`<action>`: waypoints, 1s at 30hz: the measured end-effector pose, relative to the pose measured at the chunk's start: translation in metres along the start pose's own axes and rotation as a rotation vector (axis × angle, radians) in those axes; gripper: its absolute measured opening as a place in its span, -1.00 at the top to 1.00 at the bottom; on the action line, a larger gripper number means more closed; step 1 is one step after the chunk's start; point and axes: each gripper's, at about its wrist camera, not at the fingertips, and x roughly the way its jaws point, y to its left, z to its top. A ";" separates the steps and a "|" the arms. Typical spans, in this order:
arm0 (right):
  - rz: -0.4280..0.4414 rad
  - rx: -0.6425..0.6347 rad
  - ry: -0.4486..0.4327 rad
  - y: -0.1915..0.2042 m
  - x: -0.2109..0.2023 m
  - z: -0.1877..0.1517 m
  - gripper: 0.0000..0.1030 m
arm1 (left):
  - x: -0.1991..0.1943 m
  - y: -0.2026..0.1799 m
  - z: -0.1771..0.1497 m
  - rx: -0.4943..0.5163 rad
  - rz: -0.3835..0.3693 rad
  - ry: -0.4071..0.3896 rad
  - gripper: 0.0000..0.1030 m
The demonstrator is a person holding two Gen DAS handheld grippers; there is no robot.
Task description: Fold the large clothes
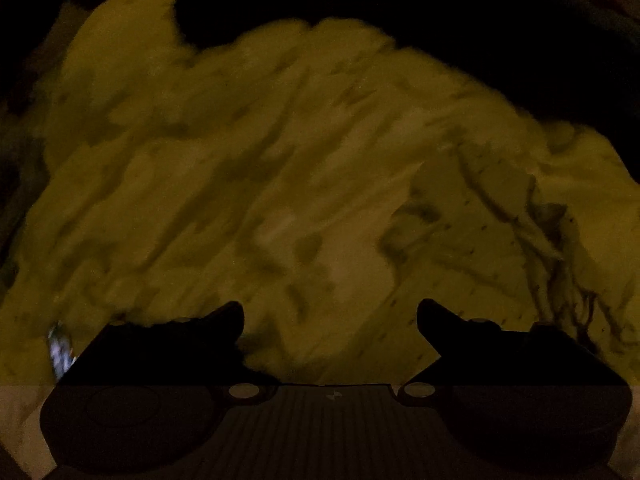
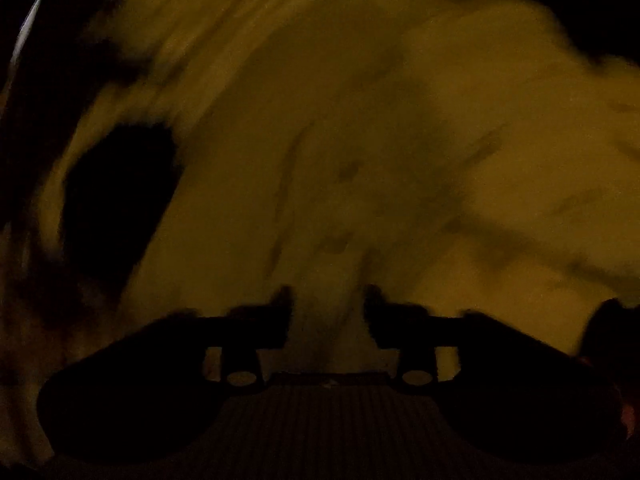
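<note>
The scene is very dim. A large pale yellowish garment lies crumpled and wrinkled below my left gripper, filling most of the left wrist view. The left jaws stand wide apart above the cloth with nothing pinched between them. A frayed, stringy edge of the garment shows at the right. In the right wrist view the same garment is blurred. My right gripper is open, its fingers apart, and a raised fold of cloth runs up from the gap; the pads do not press on it.
A broad dark mass covers the far side of the garment. A dark patch shows at the left of the right wrist view. A small bright object glints at the left edge. Part of a hand shows at the right.
</note>
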 end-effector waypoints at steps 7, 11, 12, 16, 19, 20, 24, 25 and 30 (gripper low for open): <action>-0.006 0.339 -0.138 -0.052 0.039 0.075 -0.27 | 0.035 -0.031 0.018 0.091 -0.031 -0.002 -1.00; -0.058 0.332 -0.089 -0.039 0.074 0.088 -0.21 | 0.044 -0.046 0.019 0.249 -0.010 -0.082 -1.00; -0.052 0.296 -0.090 -0.029 0.073 0.089 -0.21 | 0.044 -0.051 0.019 0.294 -0.020 -0.112 -1.00; -0.118 -0.038 -0.099 0.027 0.075 0.072 -0.19 | 0.053 -0.081 0.013 0.550 -0.073 -0.209 -1.00; -0.245 -0.306 0.010 0.057 0.100 0.049 -0.12 | 0.084 -0.115 0.000 0.787 0.035 -0.199 -1.00; -0.334 -0.370 0.062 0.058 0.111 0.041 0.13 | 0.098 -0.125 -0.004 0.842 0.106 -0.180 -1.00; -0.447 -0.327 0.119 0.029 0.108 0.021 0.83 | 0.104 -0.130 -0.007 0.846 0.071 -0.162 -0.93; -0.444 -0.289 0.099 0.022 0.101 0.021 0.83 | 0.100 -0.128 -0.008 0.833 0.055 -0.151 -0.17; -0.423 0.068 -0.079 -0.040 0.025 0.020 0.84 | 0.059 -0.093 -0.003 0.643 0.012 -0.203 0.45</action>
